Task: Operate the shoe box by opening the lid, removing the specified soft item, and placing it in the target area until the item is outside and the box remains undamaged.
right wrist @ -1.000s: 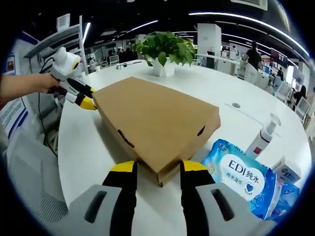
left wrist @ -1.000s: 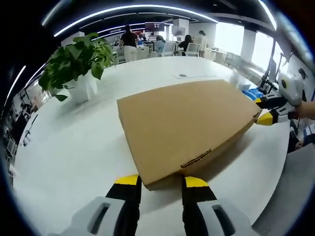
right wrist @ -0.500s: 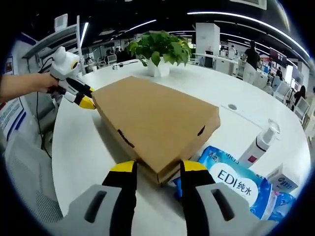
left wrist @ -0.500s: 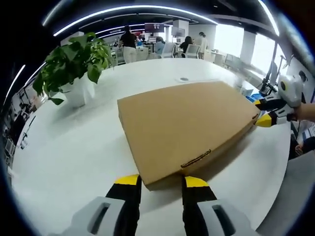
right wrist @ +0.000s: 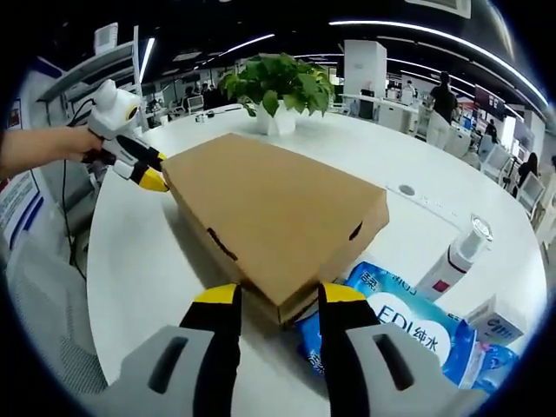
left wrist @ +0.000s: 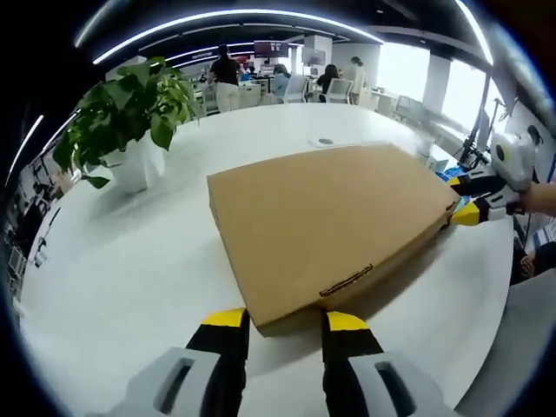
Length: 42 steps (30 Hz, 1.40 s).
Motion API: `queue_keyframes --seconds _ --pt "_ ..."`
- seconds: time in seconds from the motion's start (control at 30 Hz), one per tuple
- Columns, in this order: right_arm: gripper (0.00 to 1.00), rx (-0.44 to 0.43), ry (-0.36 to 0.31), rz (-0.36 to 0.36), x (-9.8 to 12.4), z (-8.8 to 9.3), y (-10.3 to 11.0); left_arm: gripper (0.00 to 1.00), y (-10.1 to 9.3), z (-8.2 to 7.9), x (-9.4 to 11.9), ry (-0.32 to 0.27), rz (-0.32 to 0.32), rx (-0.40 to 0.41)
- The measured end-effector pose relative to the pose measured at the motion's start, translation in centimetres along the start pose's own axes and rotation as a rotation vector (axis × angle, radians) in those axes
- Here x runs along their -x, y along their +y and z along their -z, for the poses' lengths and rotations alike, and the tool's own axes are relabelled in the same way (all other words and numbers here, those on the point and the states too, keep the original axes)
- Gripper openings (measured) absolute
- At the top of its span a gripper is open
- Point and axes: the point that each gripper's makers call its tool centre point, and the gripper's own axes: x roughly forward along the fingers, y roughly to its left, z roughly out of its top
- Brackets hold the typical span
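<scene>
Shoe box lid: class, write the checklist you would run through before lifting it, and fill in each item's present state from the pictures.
1. Lid of the shoe box closed and flat: ok.
2. Left hand-held gripper astride a box corner, jaws open: ok.
3. Right hand-held gripper astride the opposite corner, jaws open: ok.
4. Box undamaged: ok on the faces that show; the far sides, cannot tell.
5. Room beside the box: not ok on one side, where a blue wipes pack touches or lies under its edge and a pump bottle stands near.
6. Soft item inside: cannot tell, lid shut.
</scene>
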Motion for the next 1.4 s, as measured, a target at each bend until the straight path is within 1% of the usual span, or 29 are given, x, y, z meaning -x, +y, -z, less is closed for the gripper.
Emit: queue_keyframes --seconds 0.4,0.47,0.53,0.6,0.67,0.73,0.8,1.0,1.07,1.17,1.2,1.27,1.37,1.4 --pt "0.31 0.036 0.018 -0.007 0.1 0.1 -0.1 0.34 -0.1 0.0 0.1 0.0 -0.005 0.012" --pt "0.31 0.045 0.012 -0.006 0.3 0.0 -0.1 0.34 -0.1 -0.1 0.2 -0.01 -0.012 0.013" --pt "0.32 0.052 0.001 0.0 0.7 -0.2 0.0 0.37 -0.3 -0.3 0.6 -0.021 -0.015 0.006" --pt "0.33 0.057 -0.008 0.005 1.1 -0.5 0.0 0.43 -0.4 -0.3 0.9 -0.027 -0.021 -0.003" --pt "0.34 0.055 -0.015 0.01 1.4 -0.5 -0.1 0.44 -0.4 -0.2 1.4 -0.031 -0.028 -0.007" --pt "0.37 0.043 -0.027 0.023 2.0 -0.7 -0.2 0.45 -0.6 -0.1 1.9 -0.03 -0.033 -0.007" --pt "0.38 0.032 -0.044 0.033 2.8 -0.7 -0.2 0.46 -1.1 -0.1 2.6 -0.045 -0.036 -0.029" --pt "0.41 0.015 -0.073 0.067 5.3 0.0 -0.3 0.53 -2.7 0.4 4.6 -0.075 -0.037 -0.038" --pt "0.43 0.004 -0.085 0.087 6.3 0.1 -0.6 0.55 -3.4 0.3 5.2 -0.098 -0.031 -0.035" --pt "0.46 -0.008 -0.098 0.097 7.6 0.3 -0.8 0.58 -4.4 0.0 6.0 -0.131 -0.021 -0.03" --pt "0.47 -0.005 -0.104 0.11 8.2 0.4 -1.0 0.6 -4.8 -0.2 6.4 -0.151 -0.014 -0.032" --pt "0.49 -0.007 -0.114 0.131 9.4 0.6 -1.5 0.62 -5.6 -0.5 7.0 -0.17 -0.008 -0.035" --pt "0.52 -0.036 -0.136 0.163 11.2 0.9 -2.1 0.65 -6.8 -1.0 8.0 -0.2 0.005 -0.044" --pt "0.53 -0.049 -0.139 0.178 12.0 1.2 -2.4 0.67 -7.3 -1.2 8.4 -0.22 0.011 -0.047"
